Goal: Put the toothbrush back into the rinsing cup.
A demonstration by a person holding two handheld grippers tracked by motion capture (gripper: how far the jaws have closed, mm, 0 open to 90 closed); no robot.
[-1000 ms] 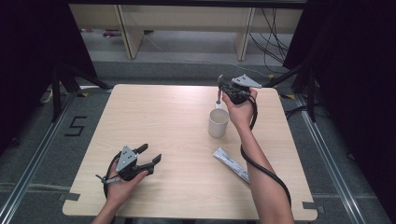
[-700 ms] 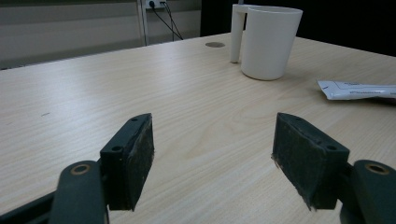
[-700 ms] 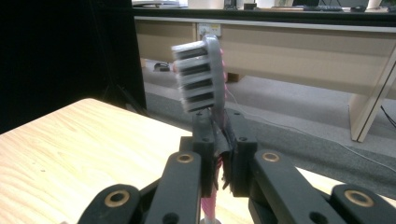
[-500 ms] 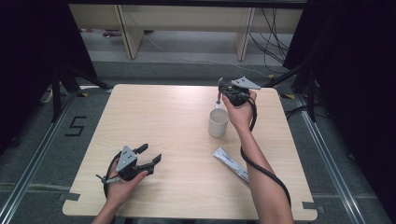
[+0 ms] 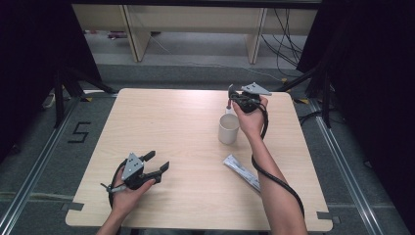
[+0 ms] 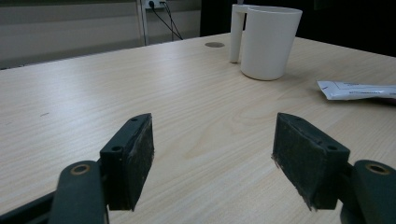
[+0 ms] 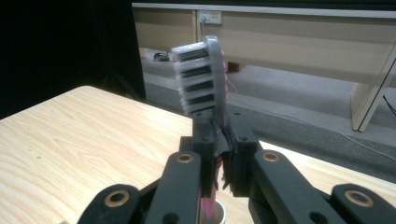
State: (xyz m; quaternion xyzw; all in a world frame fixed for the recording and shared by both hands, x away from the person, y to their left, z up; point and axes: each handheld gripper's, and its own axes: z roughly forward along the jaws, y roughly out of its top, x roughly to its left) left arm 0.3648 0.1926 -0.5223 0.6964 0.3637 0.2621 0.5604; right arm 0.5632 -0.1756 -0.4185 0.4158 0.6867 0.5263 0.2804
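**Toothbrush clamped over mug**

Right gripper (image 7: 215, 161) has its jaws closed tight on the pink toothbrush (image 7: 201, 77), bristle head sticking up past the jaw tips, handle pointing down into the white mug (image 5: 228, 129) at far right of the table (image 5: 171, 127). Left gripper (image 6: 212, 158) sits near left, jaws wide apart, nothing between. Packet (image 5: 242, 172) lies near the mug.

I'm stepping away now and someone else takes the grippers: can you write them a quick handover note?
Right gripper: shut on the toothbrush, head up, handle end over the white mug.
Left gripper: open, holding nothing, low over the table's near-left part.
White packet: flat on the table, nearer than the mug.
Done: toothbrush gripped and brought over the mug.
Left: probably lower it into the mug and release.
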